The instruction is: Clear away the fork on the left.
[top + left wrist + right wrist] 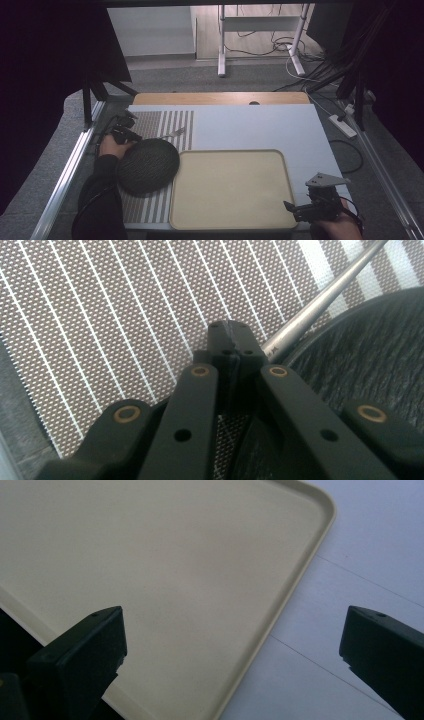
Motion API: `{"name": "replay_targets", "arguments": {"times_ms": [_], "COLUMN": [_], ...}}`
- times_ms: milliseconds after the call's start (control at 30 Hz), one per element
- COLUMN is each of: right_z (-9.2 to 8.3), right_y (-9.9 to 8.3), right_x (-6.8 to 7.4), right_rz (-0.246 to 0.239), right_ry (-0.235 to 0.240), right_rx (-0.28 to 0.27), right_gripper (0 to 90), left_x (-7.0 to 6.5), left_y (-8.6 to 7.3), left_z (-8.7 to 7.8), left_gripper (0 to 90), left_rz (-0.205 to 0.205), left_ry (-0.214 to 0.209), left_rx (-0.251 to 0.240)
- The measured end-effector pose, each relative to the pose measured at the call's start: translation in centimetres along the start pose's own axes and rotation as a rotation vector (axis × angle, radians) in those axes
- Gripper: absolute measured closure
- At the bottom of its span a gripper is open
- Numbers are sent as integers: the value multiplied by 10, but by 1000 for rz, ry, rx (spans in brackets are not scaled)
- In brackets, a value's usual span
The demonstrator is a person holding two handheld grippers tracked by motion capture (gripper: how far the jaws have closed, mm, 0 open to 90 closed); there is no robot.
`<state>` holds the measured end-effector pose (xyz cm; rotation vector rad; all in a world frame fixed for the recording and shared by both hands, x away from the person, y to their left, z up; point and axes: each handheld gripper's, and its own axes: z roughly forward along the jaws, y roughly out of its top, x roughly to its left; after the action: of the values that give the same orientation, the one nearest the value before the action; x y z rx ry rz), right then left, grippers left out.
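Note:
A dark, textured round plate [148, 166] rests on the striped placemat [150, 122] at the left. A metal fork [172, 133] lies on the mat just beyond the plate. My left gripper [131, 135] is low over the mat at the plate's far left rim. In the left gripper view its jaws [230, 332] are shut together, and the fork's handle [320, 302] ends against the outer side of the right finger, beside the plate [365, 355]. My right gripper [296, 209] hangs open over the near right corner of the beige tray [230, 187], with nothing between its fingers [232, 630].
The tray [150, 555] holds nothing and lies on a white table top [260, 125]. Metal rails run along both table sides. Past the far wooden edge [220, 98] are a stand's legs and cables on the floor.

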<state>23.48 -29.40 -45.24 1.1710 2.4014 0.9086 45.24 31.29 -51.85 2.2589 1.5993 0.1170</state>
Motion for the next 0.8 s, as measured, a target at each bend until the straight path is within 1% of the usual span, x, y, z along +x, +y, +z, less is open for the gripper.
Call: {"name": "replay_targets", "arguments": {"times_ms": [33,67,133,167,200,233,267,300,333,367,400,433,500,533,567,600,633,700,767,800], "right_z": [0,0,0,0,0,0,0,0,0,0,0,0,0,0,0,0,0,0,1,1], "right_y": [0,0,0,0,0,0,0,0,0,0,0,0,0,0,0,0,0,0,0,0], "right_x": [0,0,0,0,0,0,0,0,0,0,0,0,0,0,0,0,0,0,0,0], "right_rz": [0,0,0,0,1,2,1,1,0,-1,-1,-1,-1,-1,0,0,0,0,0,-1], "right_ry": [0,0,1,1,0,0,0,0,0,-1,-1,0,0,0,0,0,0,1,1,2], "right_rx": [0,0,-1,0,-1,0,2,2,2,2,2,2,3,3,3,4,4,4,5,6], "right_gripper": [0,0,0,0,0,0,0,0,0,0,0,0,0,0,0,0,0,0,0,0], "left_x": [1,3,5,5,5,4,2,1,-1,-3,-5,-7,-12,-15,-17,-20,-22,-28,-33,-37], "left_y": [0,0,1,2,3,4,6,7,9,11,13,15,19,21,23,25,27,30,32,35], "left_z": [-1,-2,-6,-8,-9,-11,-11,-12,-11,-11,-11,-10,-9,-8,-7,-7,-6,-4,-2,1], "left_gripper": [842,842,703,586,586,533,427,427,392,312,312,280,184,184,161,117,117,70,29,4], "left_rz": [-2,-13,-40,-53,-57,-55,-53,-52,-51,-52,-47,-42,-27,-18,-15,-6,7,34,50,69], "left_ry": [-1,-1,-21,-24,-29,-37,-44,-50,-56,-66,-79,-88,-101,-105,-106,-108,-110,-107,-106,-97], "left_rx": [-10,-27,-72,-95,-104,-119,-126,-127,-131,-134,-138,-140,-141,-142,-144,-142,-141,-131,-123,-108]}}
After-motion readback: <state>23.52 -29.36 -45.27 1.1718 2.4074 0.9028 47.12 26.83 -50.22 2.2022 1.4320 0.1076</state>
